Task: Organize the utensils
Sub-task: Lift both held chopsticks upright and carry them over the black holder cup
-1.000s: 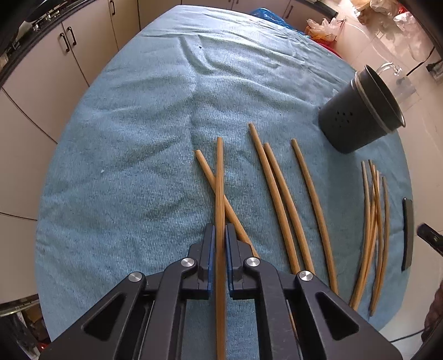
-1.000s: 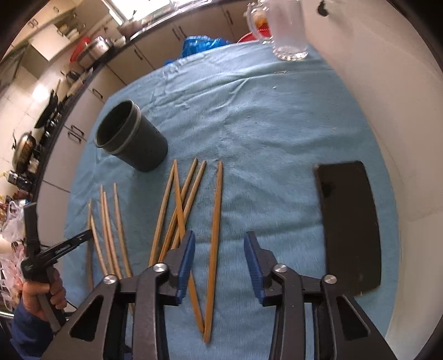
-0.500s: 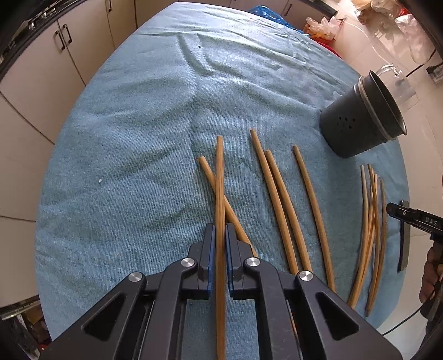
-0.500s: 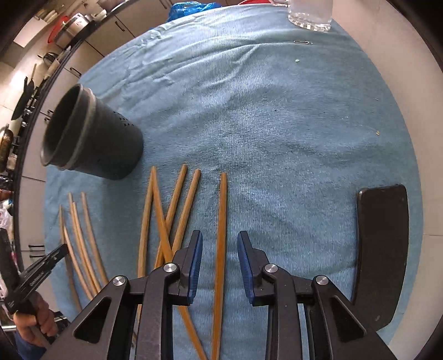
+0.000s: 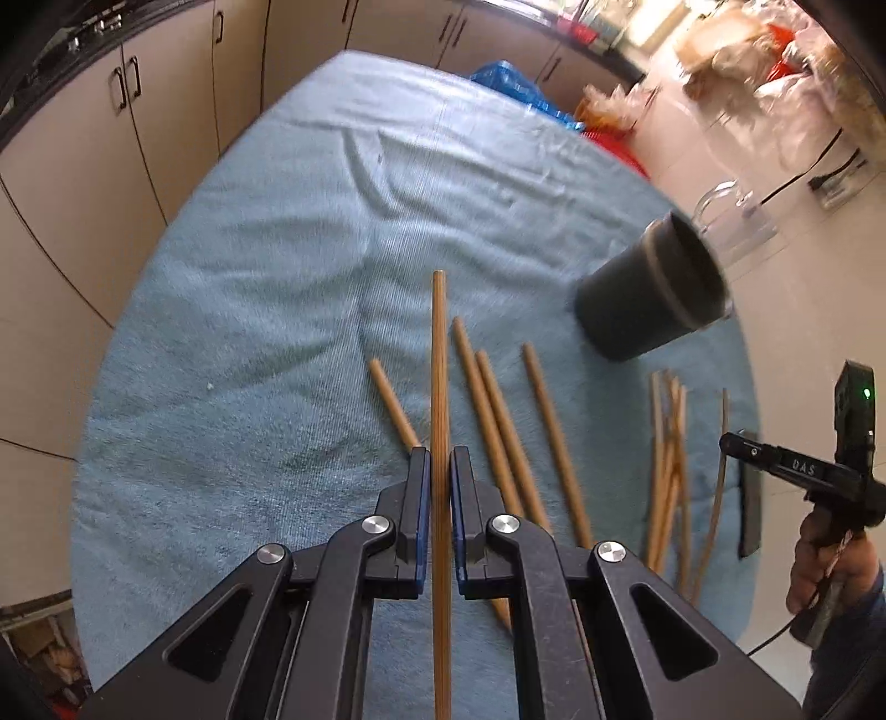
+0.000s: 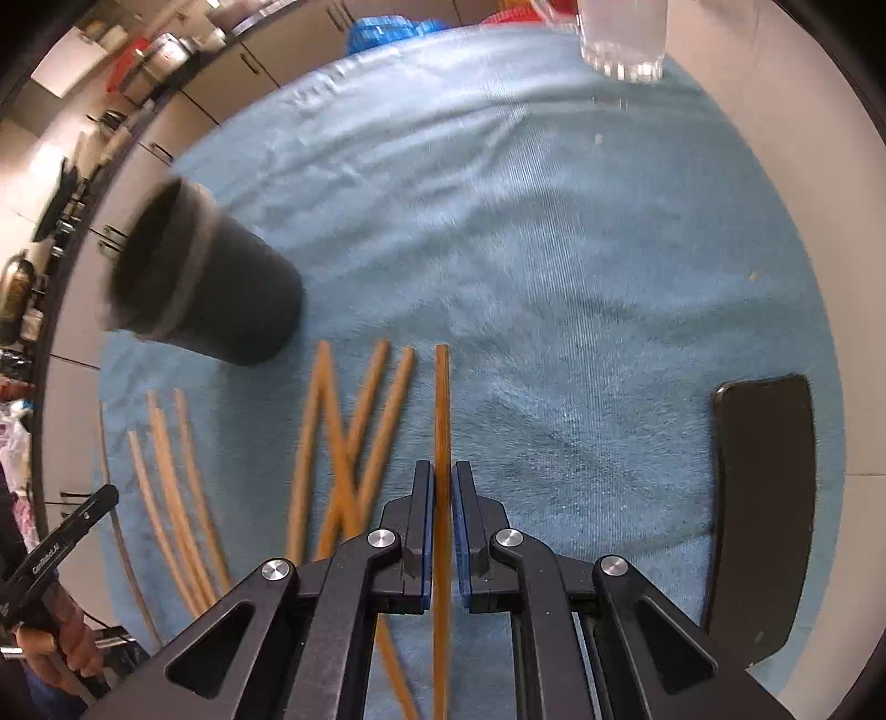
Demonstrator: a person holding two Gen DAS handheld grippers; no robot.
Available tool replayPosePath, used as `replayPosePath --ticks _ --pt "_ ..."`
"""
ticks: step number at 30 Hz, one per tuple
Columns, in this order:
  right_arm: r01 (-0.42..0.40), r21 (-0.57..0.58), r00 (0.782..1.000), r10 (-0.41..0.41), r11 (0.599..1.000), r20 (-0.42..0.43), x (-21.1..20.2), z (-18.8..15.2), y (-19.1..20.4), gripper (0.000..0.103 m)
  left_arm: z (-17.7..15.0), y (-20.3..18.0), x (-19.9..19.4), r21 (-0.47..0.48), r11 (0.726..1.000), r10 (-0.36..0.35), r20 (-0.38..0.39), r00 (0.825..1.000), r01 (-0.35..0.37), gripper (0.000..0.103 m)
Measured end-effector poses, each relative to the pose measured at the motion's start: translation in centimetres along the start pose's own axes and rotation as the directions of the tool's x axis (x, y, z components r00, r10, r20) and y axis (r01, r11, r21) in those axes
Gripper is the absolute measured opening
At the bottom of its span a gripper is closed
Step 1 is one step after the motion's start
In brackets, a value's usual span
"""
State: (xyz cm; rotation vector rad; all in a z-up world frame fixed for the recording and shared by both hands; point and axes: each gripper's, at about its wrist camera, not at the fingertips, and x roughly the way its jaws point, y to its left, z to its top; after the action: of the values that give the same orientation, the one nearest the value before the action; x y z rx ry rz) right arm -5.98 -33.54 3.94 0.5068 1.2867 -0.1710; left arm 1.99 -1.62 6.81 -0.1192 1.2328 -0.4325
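Left gripper (image 5: pixel 439 459): jaws clenched on a single wooden chopstick (image 5: pixel 440 387), which runs straight out between the blue pads and past them; its far tip appears lifted off the blue towel (image 5: pixel 249 332), though the fisheye view makes this hard to confirm. Beside it on the towel lie four loose chopsticks (image 5: pixel 498 421), one to the left of the jaws and three fanned to the right.

Right gripper (image 6: pixel 442 476): jaws pressed together on another chopstick (image 6: pixel 441 410), the rightmost of a crossed cluster of chopsticks (image 6: pixel 354 443) that rests on the towel just to its left.

Dark cylindrical holder (image 6: pixel 205 288): stands on the towel beyond both groups of chopsticks, its mouth open; no chopstick is visible inside.

Thinner, paler sticks (image 6: pixel 171 487): lie together in a bundle between the holder and the towel's near edge.

Flat black object (image 6: pixel 764 498): lies at the right edge of the towel, well apart from the chopsticks.

Clear glass mug (image 6: pixel 623 33): stands at the far edge.
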Motion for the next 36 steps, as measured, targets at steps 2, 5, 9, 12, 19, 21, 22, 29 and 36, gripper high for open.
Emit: replayPosePath --ticks 2,5,9,12,19,21,22,29,36 --pt "-0.017 -0.014 0.999 0.017 1.0 0.048 -1.7 -0.5 0.6 0.007 0.0 -0.5 -1.3 0.007 1.0 -0.01 0.033 0.999 0.009 0.007" --pt "-0.05 -0.048 0.99 0.056 0.998 0.133 -4.8 -1.6 1.5 0.007 0.1 -1.7 -3.5 0.032 0.999 -0.029 0.092 0.995 0.027 0.007" --pt "-0.06 -0.083 0.972 0.078 0.995 0.223 -7.4 -2.4 2.7 0.007 0.0 -3.6 -5.8 0.073 0.997 -0.051 0.164 0.985 0.039 0.007" --pt "-0.068 -0.096 0.957 0.092 0.993 0.276 -9.1 -3.2 3.3 0.007 -0.1 -4.6 -6.9 0.095 0.994 -0.066 0.191 0.979 0.048 0.007" --pt "-0.072 -0.107 0.928 0.105 0.992 0.356 -11.6 -4.7 3.8 0.007 -0.2 -6.5 -9.4 0.161 0.986 -0.082 0.281 0.956 0.037 0.007" --pt "-0.073 -0.11 0.922 0.109 0.991 0.372 -12.0 -4.8 3.8 0.007 0.1 -6.9 -9.9 0.17 0.984 -0.093 0.299 0.95 0.043 0.007" --pt "-0.071 -0.115 0.919 0.11 0.991 0.38 -12.3 -4.9 3.9 0.007 0.3 -7.1 -10.1 0.174 0.984 -0.097 0.304 0.948 0.045 0.007" --pt "-0.056 -0.13 0.897 0.107 0.99 0.429 -14.0 -5.4 4.3 0.007 1.5 -8.2 -10.8 0.207 0.977 -0.112 0.334 0.936 0.043 0.007" --pt "-0.052 -0.145 0.87 0.116 0.988 0.479 -16.4 -4.9 4.8 0.007 3.9 -9.5 -11.7 0.227 0.972 -0.132 0.354 0.926 0.052 0.007"
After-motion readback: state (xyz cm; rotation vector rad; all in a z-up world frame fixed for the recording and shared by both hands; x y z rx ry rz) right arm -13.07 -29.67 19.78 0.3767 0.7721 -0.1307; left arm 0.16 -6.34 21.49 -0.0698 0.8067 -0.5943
